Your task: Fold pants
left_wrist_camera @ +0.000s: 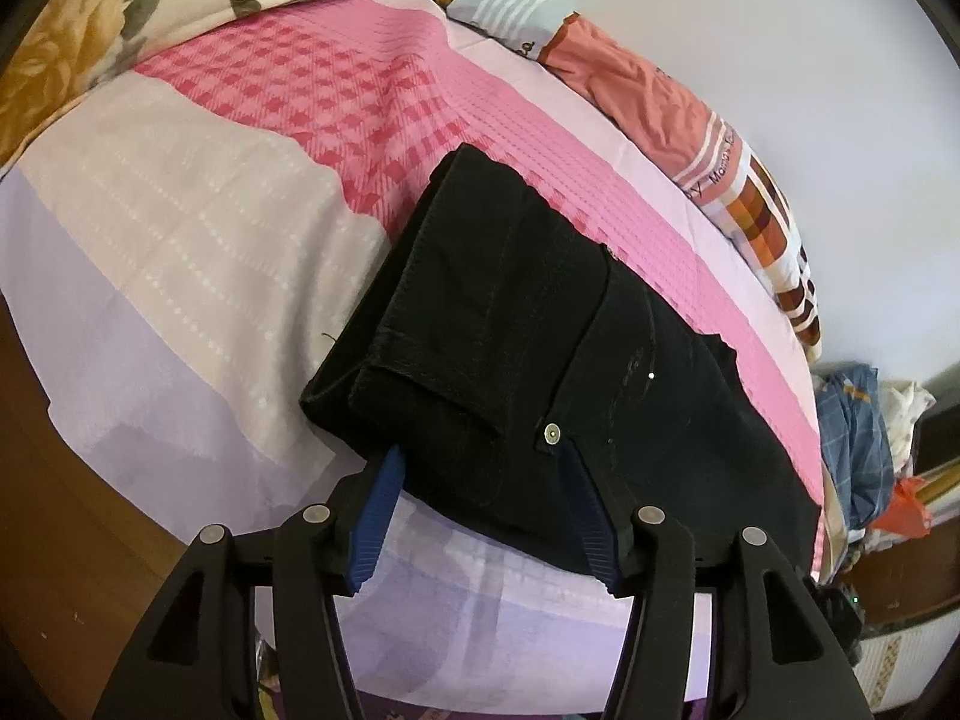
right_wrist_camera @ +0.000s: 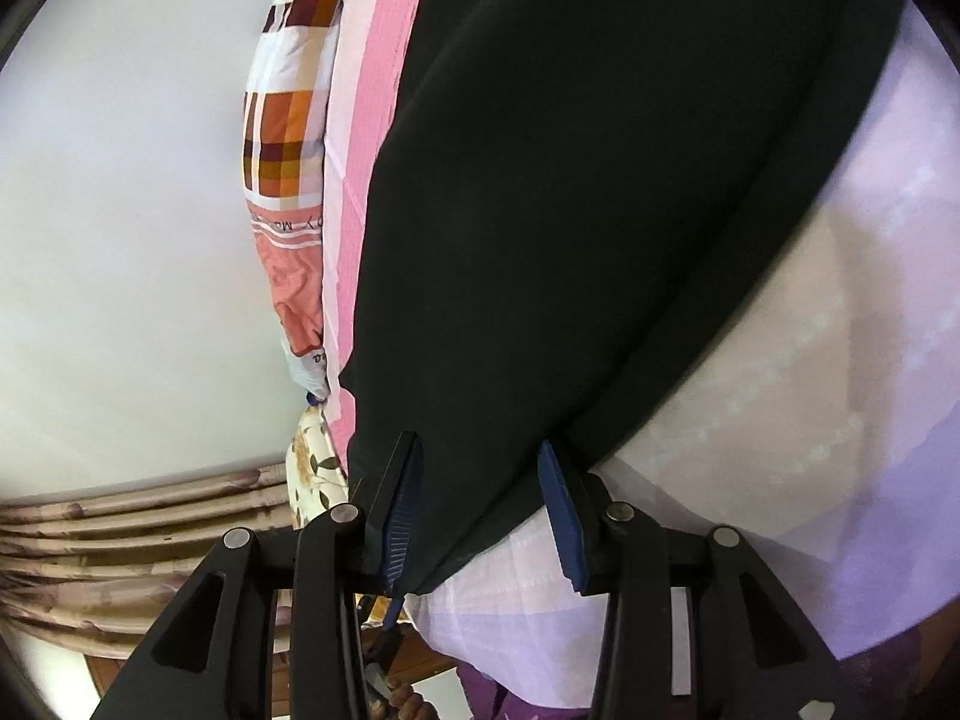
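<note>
Pants (left_wrist_camera: 528,336): black pants are lying folded on the bed, spreading from the centre of my left wrist view toward 4 o'clock; in my right wrist view they (right_wrist_camera: 600,180) are filling the centre and the 12 o'clock area.
Waist detail: a metal button (left_wrist_camera: 551,434) is showing at the near edge of the fabric, just at 12 o'clock from the right blue pad.
Left gripper (left_wrist_camera: 480,468): I am seeing its jaws standing apart, with the near edge of the pants lying between the blue fingers (left_wrist_camera: 375,522); I cannot tell whether the pads are touching cloth.
Right gripper (right_wrist_camera: 480,468): its jaws are standing apart too, and a corner of the black fabric is hanging down between the blue pads (right_wrist_camera: 561,516); it is not pinching it.
Bed sheet (left_wrist_camera: 180,240): pink, cream and lilac bands are running under the pants, with a pink check patch toward 11 o'clock.
Pillow (left_wrist_camera: 654,96): an orange and plaid pillow is lying along the far edge at 1 o'clock, against the white wall (left_wrist_camera: 810,60).
Floral quilt (left_wrist_camera: 90,24): it is sitting at 10 o'clock.
Clothes pile (left_wrist_camera: 864,432): blue and white garments are lying at 3 o'clock, beyond the bed.
</note>
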### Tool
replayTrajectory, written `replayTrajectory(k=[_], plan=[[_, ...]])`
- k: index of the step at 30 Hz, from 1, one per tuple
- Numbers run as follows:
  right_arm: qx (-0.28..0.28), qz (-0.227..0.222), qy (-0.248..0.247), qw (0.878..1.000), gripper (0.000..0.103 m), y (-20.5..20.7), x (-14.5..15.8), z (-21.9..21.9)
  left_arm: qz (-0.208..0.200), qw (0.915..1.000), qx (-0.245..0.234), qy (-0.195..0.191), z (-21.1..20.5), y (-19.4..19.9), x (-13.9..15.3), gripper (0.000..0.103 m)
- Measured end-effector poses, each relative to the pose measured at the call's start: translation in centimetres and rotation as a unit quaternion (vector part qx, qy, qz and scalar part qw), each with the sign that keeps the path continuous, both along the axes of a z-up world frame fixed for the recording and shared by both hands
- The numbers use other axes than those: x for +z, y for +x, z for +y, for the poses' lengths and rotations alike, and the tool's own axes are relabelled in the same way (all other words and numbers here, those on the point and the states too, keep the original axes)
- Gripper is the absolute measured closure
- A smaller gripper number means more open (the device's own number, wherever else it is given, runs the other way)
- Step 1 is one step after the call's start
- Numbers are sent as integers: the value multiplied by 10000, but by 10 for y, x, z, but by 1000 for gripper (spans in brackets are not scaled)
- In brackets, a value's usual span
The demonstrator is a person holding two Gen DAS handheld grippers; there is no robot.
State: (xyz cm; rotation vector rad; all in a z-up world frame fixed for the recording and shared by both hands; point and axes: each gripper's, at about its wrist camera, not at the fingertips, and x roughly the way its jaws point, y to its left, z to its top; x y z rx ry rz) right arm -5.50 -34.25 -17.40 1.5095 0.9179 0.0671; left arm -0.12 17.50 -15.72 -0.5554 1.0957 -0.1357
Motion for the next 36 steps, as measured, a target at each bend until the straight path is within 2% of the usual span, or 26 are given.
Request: replayTrajectory(k=[2, 3, 4, 5, 6, 11, 13, 16, 19, 22, 25, 28, 32, 36], plan=[[-4, -55, 22, 10000, 65, 3, -2, 7, 3, 10000, 18, -52, 1, 0, -1, 46], [20, -64, -118, 9999, 68, 5, -1, 10, 13, 10000, 34, -84, 2, 0, -2, 46], [71, -16, -284, 9996, 86, 7, -1, 12, 15, 9999, 42, -99, 2, 0, -2, 46], [148, 108, -457, 9988, 96, 9, -2, 13, 3, 9999, 42, -109, 2, 0, -2, 46], [134, 104, -440, 9989, 97, 8, -4, 13, -11, 9999, 35, -103, 2, -1, -1, 46], [377, 34, -776, 9963, 98, 1, 5, 14, -51, 10000, -13, 43, -1, -2, 3, 46], [416, 80, -795, 9959, 98, -2, -3, 11, -86, 9999, -2, 64, -1, -2, 4, 45], [316, 150, -510, 9981, 100, -7, -24, 4, -43, 10000, -28, 80, -3, -1, 2, 44], [173, 37, -153, 9997, 95, -14, -35, -5, -41, 9999, -64, 129, -3, 0, 2, 43], [-254, -155, 71, 9995, 93, -30, -37, -24, -24, 9999, -59, 111, -3, 0, 1, 42], [-739, -280, -74, 9968, 93, -50, -35, -55, -16, 9999, -52, 110, -3, 1, 1, 42], [-1510, -304, 15, 9881, 93, -78, -43, -96, 2, 9999, -58, 147, -4, 1, 1, 42], [-2141, -197, 72, 9766, 94, -101, -52, -132, 17, 9999, -50, 145, -4, 1, 1, 41], [-2093, 50, -665, 9756, 99, -107, -35, -152, 35, 9999, -29, 139, -3, 1, 0, 41]])
